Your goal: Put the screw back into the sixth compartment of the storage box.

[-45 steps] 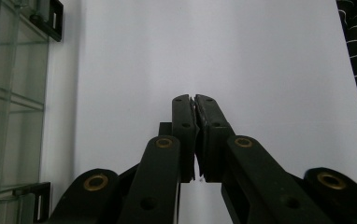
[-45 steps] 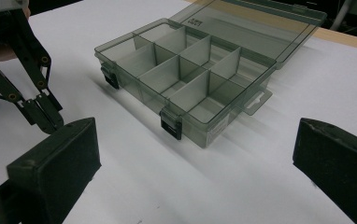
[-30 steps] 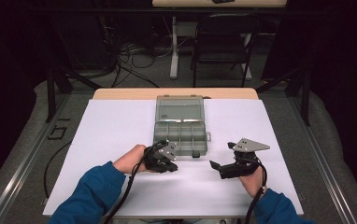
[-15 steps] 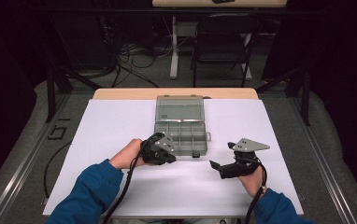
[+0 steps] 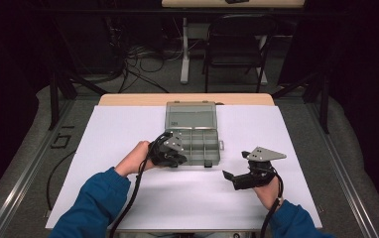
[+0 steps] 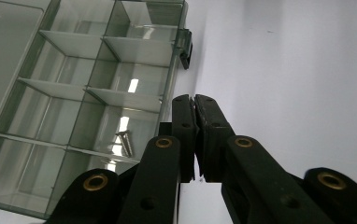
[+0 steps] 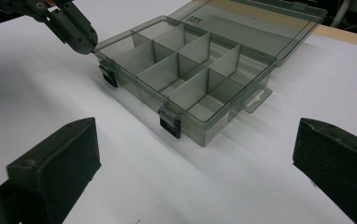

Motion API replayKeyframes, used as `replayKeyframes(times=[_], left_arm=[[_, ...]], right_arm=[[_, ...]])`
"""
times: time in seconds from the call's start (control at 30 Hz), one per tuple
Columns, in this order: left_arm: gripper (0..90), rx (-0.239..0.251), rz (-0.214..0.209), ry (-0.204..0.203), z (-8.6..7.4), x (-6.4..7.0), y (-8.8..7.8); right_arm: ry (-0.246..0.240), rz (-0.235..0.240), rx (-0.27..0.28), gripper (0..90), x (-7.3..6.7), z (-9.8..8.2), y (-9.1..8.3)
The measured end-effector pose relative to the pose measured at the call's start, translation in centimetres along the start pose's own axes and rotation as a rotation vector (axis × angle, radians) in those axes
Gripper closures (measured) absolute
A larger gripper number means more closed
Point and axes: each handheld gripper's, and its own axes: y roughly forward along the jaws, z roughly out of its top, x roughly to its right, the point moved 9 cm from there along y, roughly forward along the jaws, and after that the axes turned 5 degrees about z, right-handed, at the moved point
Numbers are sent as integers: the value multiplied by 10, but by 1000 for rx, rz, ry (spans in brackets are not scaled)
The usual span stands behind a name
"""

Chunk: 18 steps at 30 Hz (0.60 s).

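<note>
Hovering at the near left corner of the box (image 5: pixel 192 133), my left gripper (image 5: pixel 173 157) has its jaws pressed together with nothing between them. In the left gripper view the two black jaws meet just past the box's wall, over the white sheet (image 6: pixel 298 70), and a small metal screw (image 6: pixel 125 142) lies in the compartment nearest them. From the right gripper view I see the left gripper's tip (image 7: pixel 85 39) right at that corner's rim; whether it touches the plastic I cannot tell.

My right gripper (image 5: pixel 237 179) is held low over the sheet to the right of the box and nearer to me, well apart from it. Its jaws stand wide open and empty: in the right gripper view the two pads sit at the far left and far right edges with bare sheet between them, and the box lies ahead.

I see the box itself near the middle of the table (image 5: pixel 187 99), on the sheet. It is a clear grey plastic organiser with its lid (image 5: pixel 190 115) swung open and lying flat on the far side. Dividers split the tray into small compartments. Two dark latches (image 7: pixel 169 125) hang on the near wall, and a clear hanging tab (image 7: pixel 256 100) sticks out from the right end.
</note>
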Motion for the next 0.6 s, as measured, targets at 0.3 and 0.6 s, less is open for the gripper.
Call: replayKeyframes(times=[0.3,0.6], left_arm=[[868,2,37,-28,1,-15,2],[868,-7,61,-67,1,-29,14]], right_arm=[[1,2,4,0,0,0,0],[-3,1,5,0,0,0,1]])
